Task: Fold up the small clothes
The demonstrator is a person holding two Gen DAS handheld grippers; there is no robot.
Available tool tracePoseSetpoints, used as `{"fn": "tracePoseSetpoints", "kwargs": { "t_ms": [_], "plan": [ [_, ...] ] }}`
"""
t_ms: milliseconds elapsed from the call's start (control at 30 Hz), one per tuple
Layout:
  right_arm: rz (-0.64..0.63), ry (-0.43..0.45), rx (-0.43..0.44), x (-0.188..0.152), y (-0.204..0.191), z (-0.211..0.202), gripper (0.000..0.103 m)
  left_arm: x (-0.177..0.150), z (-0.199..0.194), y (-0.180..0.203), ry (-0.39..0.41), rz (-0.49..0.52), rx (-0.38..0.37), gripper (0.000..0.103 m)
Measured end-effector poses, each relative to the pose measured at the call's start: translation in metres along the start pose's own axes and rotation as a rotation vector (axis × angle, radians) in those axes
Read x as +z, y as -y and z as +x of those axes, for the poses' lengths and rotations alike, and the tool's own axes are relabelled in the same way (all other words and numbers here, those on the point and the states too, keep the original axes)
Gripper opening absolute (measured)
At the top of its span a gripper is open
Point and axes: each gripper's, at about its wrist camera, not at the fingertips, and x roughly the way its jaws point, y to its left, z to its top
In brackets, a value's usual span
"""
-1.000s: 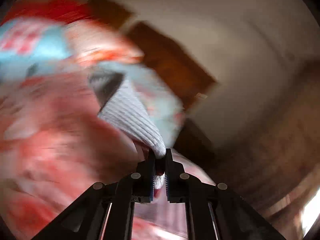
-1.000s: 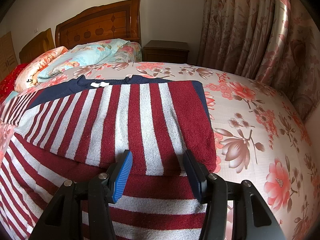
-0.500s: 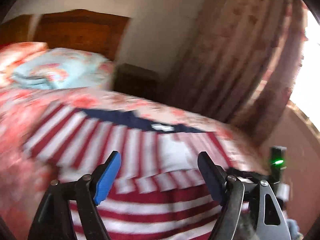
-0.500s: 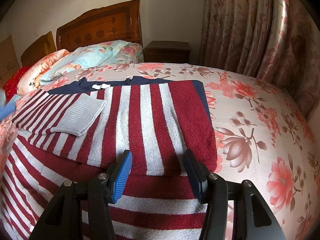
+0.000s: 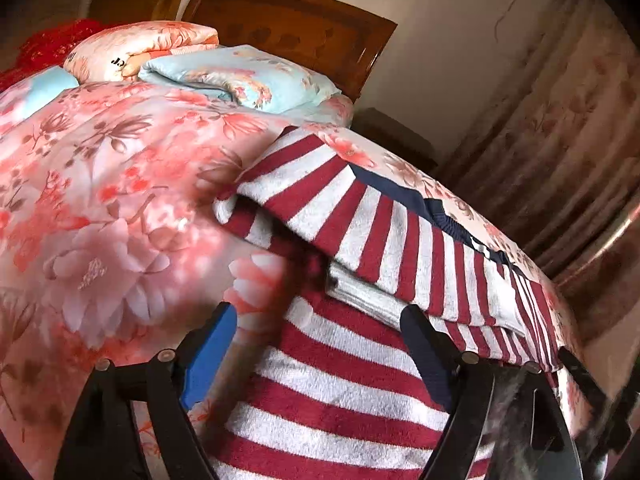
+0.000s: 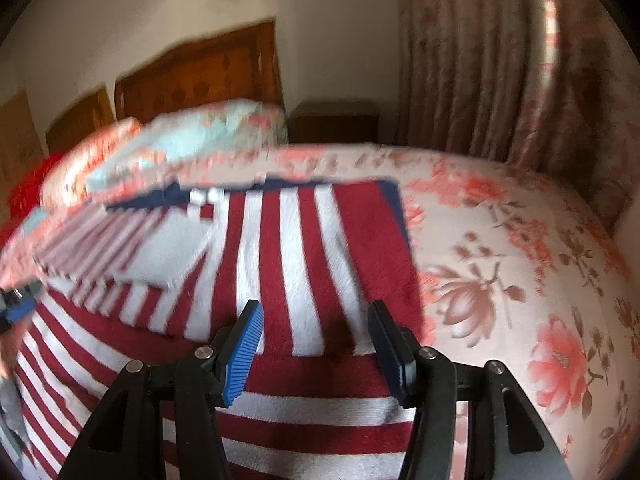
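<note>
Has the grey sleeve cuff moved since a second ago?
Yes. It was pinched in the left gripper up in the air; now the cuff lies on the striped sweater, below the navy collar.

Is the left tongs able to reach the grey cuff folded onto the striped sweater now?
Probably yes. The left tongs stand open and empty just below the grey cuff, over the striped sweater. Nothing lies between them, though a striped fold partly overlaps the cuff.
</note>
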Motion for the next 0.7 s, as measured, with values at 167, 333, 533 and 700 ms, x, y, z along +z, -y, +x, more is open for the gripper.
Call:
{"fn": "tracePoseSetpoints", "kwargs": {
  "t_ms": [167, 333, 533, 700],
  "plan": [
    [0.114, 0.103, 0.118, -0.004, 0.014, -0.027, 0.055, 0.001, 0.002, 0.001, 0.0, -0.001, 0.003, 0.103],
    [0.168, 0.008, 0.321, 0.007, -0.016, -0.025, 0.055, 0.001, 0.001, 0.0, 0.004, -0.007, 0.0, 0.103],
    [0.197, -0.187, 0.42, 0.016, -0.058, 0.026, 0.055, 0.001, -0.002, -0.003, 0.012, -0.023, 0.004, 0.103],
    [0.289, -0.199, 0.451, 0.019, -0.065, 0.055, 0.054, 0.001, -0.002, -0.003, 0.013, -0.022, 0.001, 0.103]
  ]
}}
